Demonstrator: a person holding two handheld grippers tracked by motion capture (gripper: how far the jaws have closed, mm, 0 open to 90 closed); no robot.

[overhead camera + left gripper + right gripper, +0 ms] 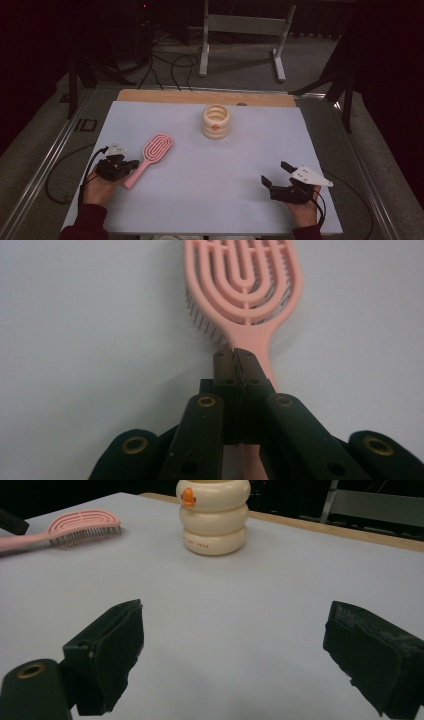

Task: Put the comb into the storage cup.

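A: Where is your left claw [131, 164] sitting right now?

B: You are holding it at the near left of the bench [210, 200], over the handle of the brush [150, 158]. In the left gripper view its jaws are pressing together, tips meeting right on top of the pink handle [265, 352]. The handle is running under the claw [235, 365], so the jaws are not closing around it; whether they are touching it I cannot tell.

A: And the brush itself?

B: It is lying flat on the pale sheet, bristles facing down, head pointing away from you and toward the cup [216, 121]. Its handle end is pointing back at your left hand [97, 189].

A: What about your right claw [276, 173]?

B: You are keeping it spread wide. In the right gripper view the two black jaws are standing far apart at the bottom corners with bare bench [235, 630] between them. It is sitting at the near right, well apart from the brush.

A: The cup?

B: It is standing upright toward the far middle of the bench, a cream, ringed thing with a small orange mark [188, 497] on its side. From the right gripper view the cup [214, 520] is straight ahead and the brush [75, 529] is off to its left.
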